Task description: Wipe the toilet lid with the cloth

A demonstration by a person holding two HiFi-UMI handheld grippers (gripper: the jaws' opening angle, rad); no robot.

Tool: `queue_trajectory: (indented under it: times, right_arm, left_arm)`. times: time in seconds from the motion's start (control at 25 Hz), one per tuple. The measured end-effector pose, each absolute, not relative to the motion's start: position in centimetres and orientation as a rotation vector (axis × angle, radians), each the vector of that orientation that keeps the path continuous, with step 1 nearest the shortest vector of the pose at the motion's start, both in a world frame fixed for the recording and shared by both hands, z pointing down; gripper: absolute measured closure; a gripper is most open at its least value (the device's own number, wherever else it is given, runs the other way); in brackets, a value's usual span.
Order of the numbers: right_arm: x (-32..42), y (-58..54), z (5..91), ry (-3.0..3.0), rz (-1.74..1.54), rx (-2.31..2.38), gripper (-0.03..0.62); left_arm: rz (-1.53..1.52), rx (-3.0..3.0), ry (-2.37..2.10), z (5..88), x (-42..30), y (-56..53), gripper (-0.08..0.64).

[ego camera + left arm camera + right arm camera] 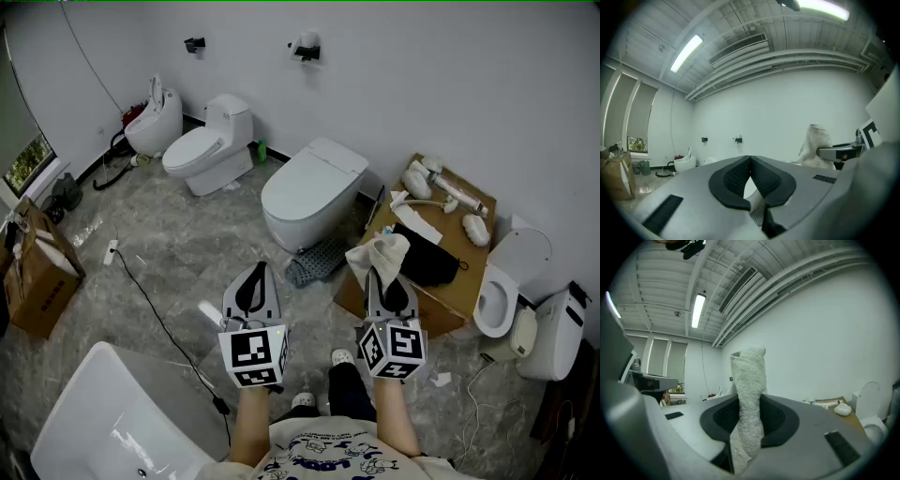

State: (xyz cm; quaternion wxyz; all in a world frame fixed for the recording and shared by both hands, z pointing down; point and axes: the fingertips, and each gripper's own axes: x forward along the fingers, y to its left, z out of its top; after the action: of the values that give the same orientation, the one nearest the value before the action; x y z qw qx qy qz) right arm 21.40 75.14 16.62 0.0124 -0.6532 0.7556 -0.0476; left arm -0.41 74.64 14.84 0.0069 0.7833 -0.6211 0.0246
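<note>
A white toilet with its lid (309, 183) shut stands ahead in the head view, beyond both grippers. My right gripper (378, 272) is shut on a white terry cloth (380, 253), which stands up as a twisted roll (749, 399) between the jaws in the right gripper view. My left gripper (255, 279) is shut with nothing in it; its jaw tips meet (750, 159) in the left gripper view. Both grippers are raised and pointing upward, well short of the lid. The cloth (815, 145) also shows at the right of the left gripper view.
A cardboard sheet (469, 253) with a black bag and white parts lies right of the toilet. A grey mat (314, 262) lies at its base. Two more toilets (206, 150) stand at the back left, a white basin (112, 422) at the near left, a cable (159, 319) across the floor.
</note>
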Motion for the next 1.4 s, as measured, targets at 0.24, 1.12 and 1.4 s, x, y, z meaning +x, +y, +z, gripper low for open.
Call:
queue_trajectory:
  times: [0.24, 1.12, 1.4]
  right_arm:
    - [21.4, 75.0, 17.0, 2.357, -0.149, -2.037, 0.494]
    - [21.3, 72.5, 17.7, 2.372, -0.176, -2.033, 0.495]
    - [21.5, 71.1, 18.1, 2.383, -0.182, -2.028, 0.495]
  left_arm:
    - [0.075, 2.457, -1.938, 15.0, -0.3, 74.5, 0.557]
    - [0.083, 2.450, -1.934, 15.3, -0.1, 72.0, 0.557]
    - [0.094, 2.442, -1.929, 15.9, 0.3, 70.9, 0.557]
